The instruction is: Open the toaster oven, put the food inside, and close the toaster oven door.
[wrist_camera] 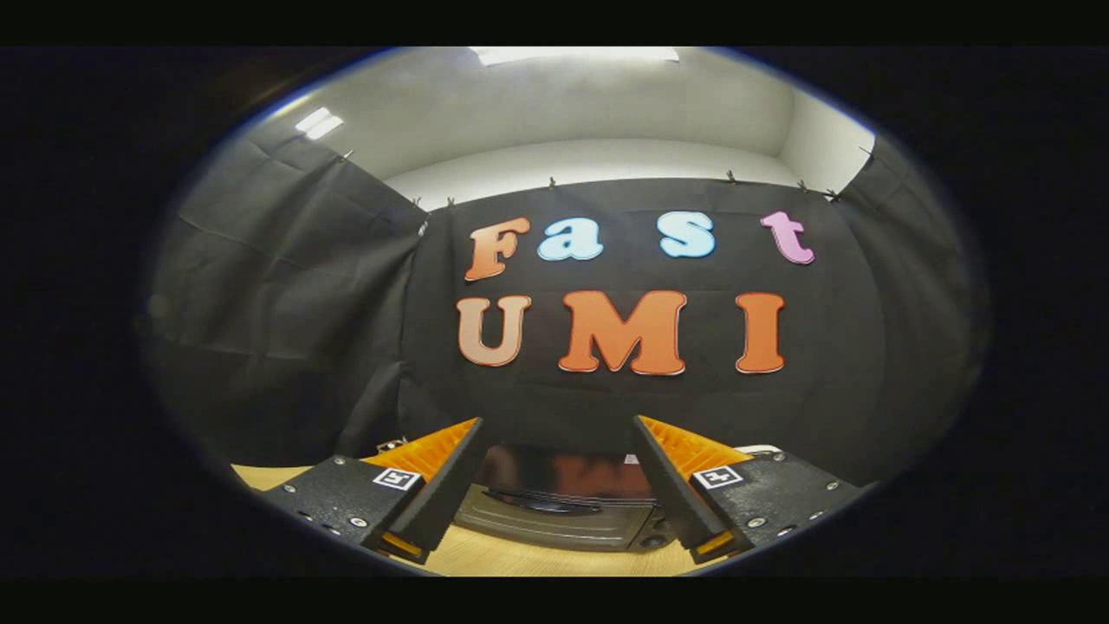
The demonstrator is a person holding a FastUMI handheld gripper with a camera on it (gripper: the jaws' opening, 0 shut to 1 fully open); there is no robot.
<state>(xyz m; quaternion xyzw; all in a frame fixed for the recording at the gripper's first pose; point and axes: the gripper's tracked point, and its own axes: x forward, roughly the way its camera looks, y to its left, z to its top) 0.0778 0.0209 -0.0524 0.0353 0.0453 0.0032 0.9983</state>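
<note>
- Toaster oven (559,503), a dark box with a glossy black glass door and a grey metal lower front, sits on the pale wooden tabletop (520,559) straight ahead of the claw, seen through the gap between its two fingers.
- Door glass looks closed against the body; it carries a reddish reflection. A dark bar handle runs across the front just below the glass.
- Lower grey panel is curved by the lens; a small round knob or foot sits at its lower right corner, too small to identify.
- Only the front of the oven is in sight; both of its sides are hidden behind the fingers.
- Food: cannot tell where it is.
- Gripper (559,442), black body with orange ribbed finger pads (433,451), stands wide apart, the fingers splayed to either side of the oven.
- Nothing lies between the fingers; they touch nothing and hang in the air short of the oven.
- Each finger base carries a small square black-and-white marker.
- Black cloth wall (286,286) of the booth rises directly behind the oven; a white ceiling with light panels lies above it.
</note>
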